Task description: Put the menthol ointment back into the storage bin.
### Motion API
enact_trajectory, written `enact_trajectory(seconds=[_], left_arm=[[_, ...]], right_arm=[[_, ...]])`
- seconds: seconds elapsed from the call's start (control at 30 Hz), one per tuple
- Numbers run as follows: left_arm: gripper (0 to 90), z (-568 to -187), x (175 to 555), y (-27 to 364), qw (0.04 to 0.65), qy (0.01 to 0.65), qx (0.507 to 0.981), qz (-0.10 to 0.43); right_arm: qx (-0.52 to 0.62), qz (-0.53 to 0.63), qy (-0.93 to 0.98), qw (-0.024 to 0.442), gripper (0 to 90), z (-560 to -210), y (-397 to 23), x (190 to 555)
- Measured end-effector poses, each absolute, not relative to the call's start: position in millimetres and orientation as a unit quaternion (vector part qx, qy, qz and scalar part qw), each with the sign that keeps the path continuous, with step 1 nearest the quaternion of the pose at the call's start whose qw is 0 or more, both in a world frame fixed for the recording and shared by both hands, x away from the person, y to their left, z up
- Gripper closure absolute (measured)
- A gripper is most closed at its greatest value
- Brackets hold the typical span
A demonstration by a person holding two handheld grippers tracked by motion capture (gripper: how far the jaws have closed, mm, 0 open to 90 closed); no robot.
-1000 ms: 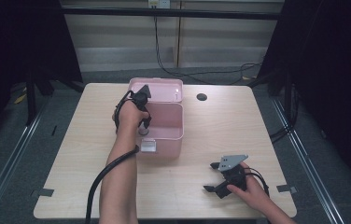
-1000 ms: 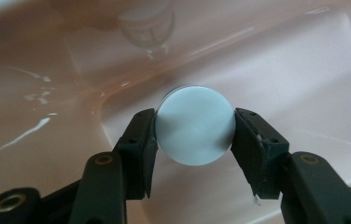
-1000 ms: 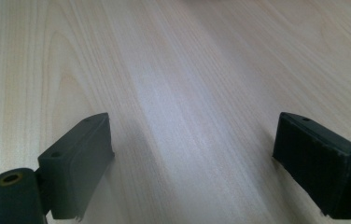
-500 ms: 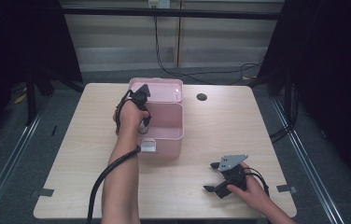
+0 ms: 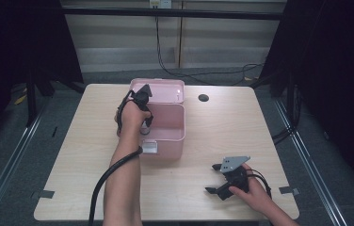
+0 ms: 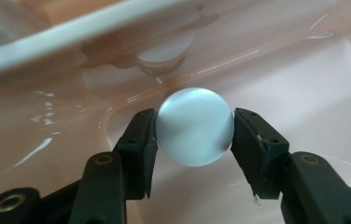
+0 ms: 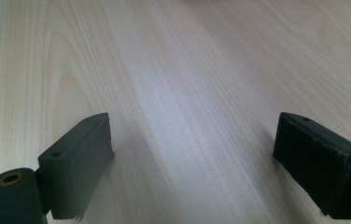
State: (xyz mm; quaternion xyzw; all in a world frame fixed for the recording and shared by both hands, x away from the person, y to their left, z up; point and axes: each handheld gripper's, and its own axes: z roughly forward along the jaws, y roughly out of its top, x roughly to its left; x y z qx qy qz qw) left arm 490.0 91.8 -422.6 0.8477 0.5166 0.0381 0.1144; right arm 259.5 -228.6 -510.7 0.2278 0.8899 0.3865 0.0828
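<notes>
So the left gripper (image 5: pixel 143 123) is down inside the pink box (image 5: pixel 165 141), with its jaws clamped on a pale round ball (image 6: pixel 195 126), one pad pressing each side. In the left gripper view the ball looks to be hanging a bit above the box floor, not resting on it, though it's hard to be sure. There's also something round and whitish (image 6: pixel 162 60) further back against the box wall, can't tell what it is.

The right gripper (image 5: pixel 221 179) is parked on the table (image 5: pixel 71 155) in front of the box and off to the right, jaws wide with nothing between them, just bare wood.

My read: the ball is gripped and already inside the box, so the carry part is basically done. What's left is either letting go so it drops in, or, if it's being taken out, lifting it clear of the rim. Lid (image 5: pixel 163 89) is open at the back either way.
</notes>
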Motion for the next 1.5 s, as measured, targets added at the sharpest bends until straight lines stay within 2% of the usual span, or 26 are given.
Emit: enact_trajectory(seconds=[0.27, 1.0, 1.5], left_arm=[[49.3, -425.0, 489.2, 90.8, 0.117, 0.520, 0.845, 0.039], [37.4, -410.3, 480.1, 95.4, 0.100, 0.532, 0.840, 0.014], [29.4, -394.7, 470.5, 98.1, 0.099, 0.508, 0.855, 0.006]], right_arm=[[0.228, 0.386, 0.890, 0.083, 11.0, -510.7, -228.6, 259.5], [0.228, 0.386, 0.890, 0.084, 11.0, -510.7, -228.5, 259.5], [0.228, 0.385, 0.890, 0.085, 11.0, -510.6, -228.6, 259.5]])
